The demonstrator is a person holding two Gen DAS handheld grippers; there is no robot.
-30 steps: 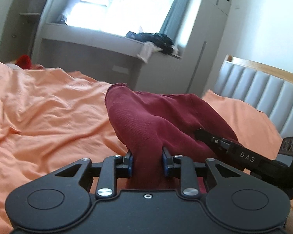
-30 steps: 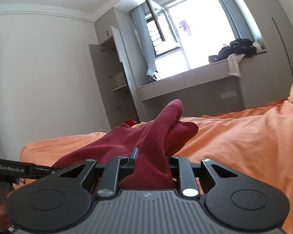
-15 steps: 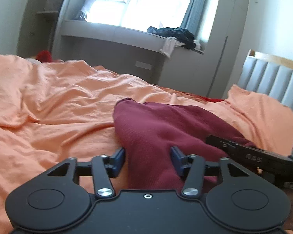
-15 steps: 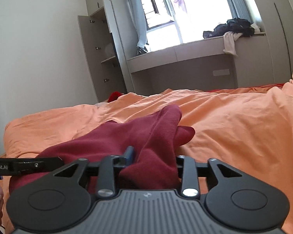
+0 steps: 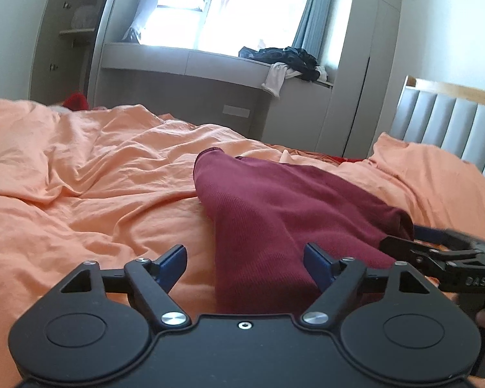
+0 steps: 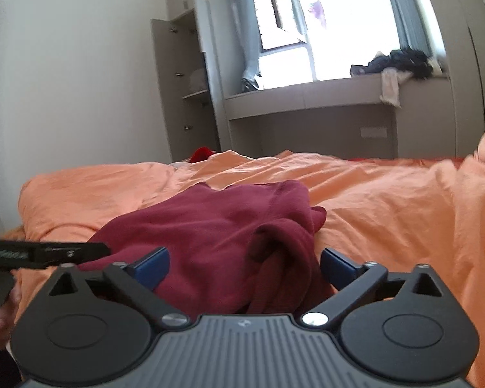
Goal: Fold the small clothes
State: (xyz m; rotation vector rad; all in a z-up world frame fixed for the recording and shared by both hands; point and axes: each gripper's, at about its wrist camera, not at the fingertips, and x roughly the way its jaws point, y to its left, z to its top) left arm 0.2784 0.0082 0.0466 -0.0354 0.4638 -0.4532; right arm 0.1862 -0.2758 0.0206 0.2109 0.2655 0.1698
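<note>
**Maroon garment lies on the bed between two spread grippers**

Maroon garment (image 5: 274, 213) lies in a loose heap on the orange bedsheet (image 5: 80, 194), its near edge running down between the blue pads of the left gripper (image 5: 245, 266); those fingers are spread wide, the cloth passing between them without being pinched by either pad. From the right wrist view the same garment (image 6: 216, 236) is bunched into soft folds just ahead of the right gripper (image 6: 244, 266); its fingers too stand wide apart, holding nothing, with the fabric lying in the gap. The right gripper (image 5: 449, 265) shows at the right edge of the left view, close against the garment's side; the left one (image 6: 45, 252) shows as a dark bar at the left edge of the right view. Beyond the bed stands a grey window ledge (image 5: 190, 61) carrying a pile of dark clothes (image 5: 284, 58); a padded grey headboard (image 5: 449, 126) rises at the right; a small red item (image 6: 202, 154) sits at the bed's far edge.
</note>
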